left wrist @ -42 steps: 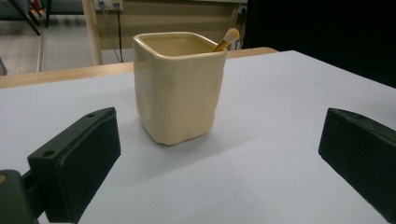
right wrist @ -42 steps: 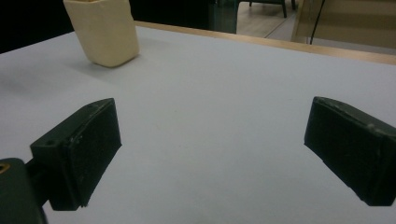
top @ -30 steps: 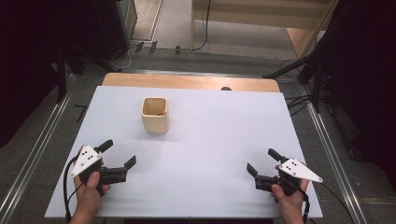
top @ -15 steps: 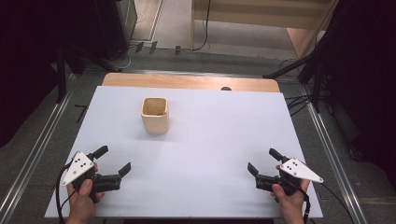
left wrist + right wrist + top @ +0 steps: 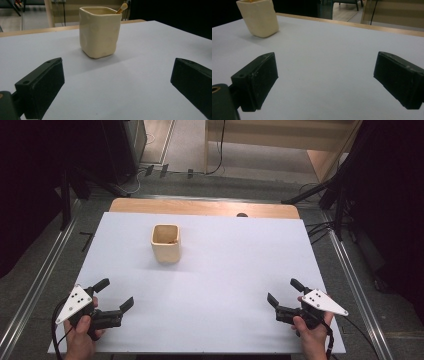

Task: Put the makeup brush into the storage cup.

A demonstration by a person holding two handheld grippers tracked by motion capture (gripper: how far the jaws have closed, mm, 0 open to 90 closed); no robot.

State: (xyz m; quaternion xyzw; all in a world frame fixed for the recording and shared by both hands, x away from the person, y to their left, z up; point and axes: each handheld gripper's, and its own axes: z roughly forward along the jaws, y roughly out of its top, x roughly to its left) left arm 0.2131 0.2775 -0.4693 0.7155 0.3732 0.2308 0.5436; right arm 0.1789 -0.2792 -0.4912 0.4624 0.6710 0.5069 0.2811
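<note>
Near table (image 5: 215, 270) edge, jaws wide (empty).

The stick (image 5: 122, 8) goes down inside the cup (image 5: 100, 31), so just its round tip pokes out. From above, whatever sits in the cup is too small to tell. Toward the right gripper view's top, the cup's rim is cut off.

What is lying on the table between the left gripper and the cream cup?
Nothing: between the left gripper and the cream cup there is just bare white table. The high view and the left gripper view both show this.
</note>
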